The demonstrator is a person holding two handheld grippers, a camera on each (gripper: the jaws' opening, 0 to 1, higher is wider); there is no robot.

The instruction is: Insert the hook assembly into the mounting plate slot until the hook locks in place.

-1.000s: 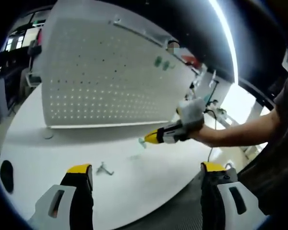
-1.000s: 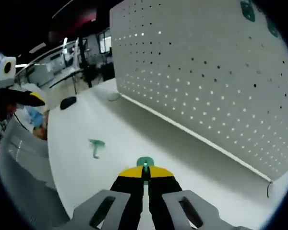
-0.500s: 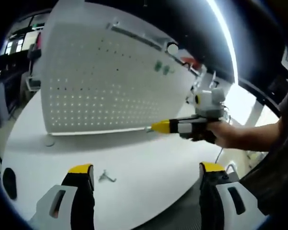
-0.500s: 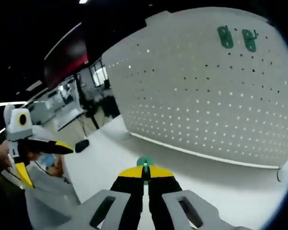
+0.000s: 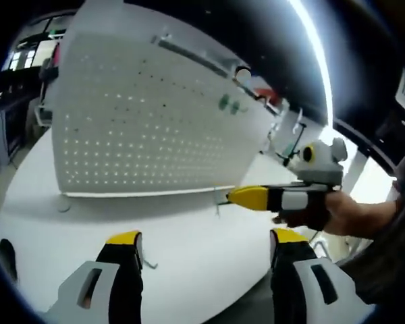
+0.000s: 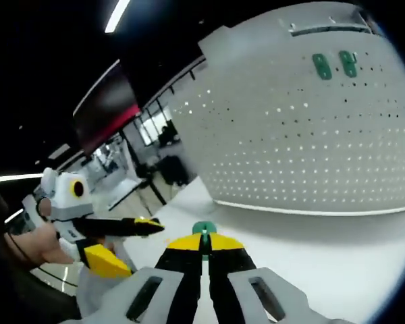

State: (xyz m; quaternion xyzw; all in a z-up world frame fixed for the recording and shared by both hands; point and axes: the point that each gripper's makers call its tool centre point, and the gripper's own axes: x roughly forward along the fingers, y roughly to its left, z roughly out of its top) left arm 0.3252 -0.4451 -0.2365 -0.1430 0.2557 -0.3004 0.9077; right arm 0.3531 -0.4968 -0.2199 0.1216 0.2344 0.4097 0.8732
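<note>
A white pegboard (image 5: 142, 128) stands upright on the white table (image 5: 189, 229); two green hooks (image 5: 228, 104) hang near its upper right. In the right gripper view the same pegboard (image 6: 304, 135) carries the green hooks (image 6: 322, 65). My right gripper (image 6: 203, 241) is shut on a small green hook (image 6: 203, 229) that pokes out above its yellow tips. It enters the left gripper view (image 5: 233, 197) from the right, level, in front of the board's lower right corner. My left gripper (image 5: 206, 243) stands open over the table, nothing between its fingers; it is also in the right gripper view (image 6: 138, 246).
A small loose metal hook (image 5: 146, 262) lies on the table beside my left finger. A dark object (image 5: 5, 253) sits at the table's left edge. A hand (image 5: 324, 212) holds the right gripper. Desks and windows stand behind, at the left (image 6: 121, 175).
The right gripper has risen with the green hook and now sits level by the board's lower right corner. The left gripper has come nearer in the right gripper view.
</note>
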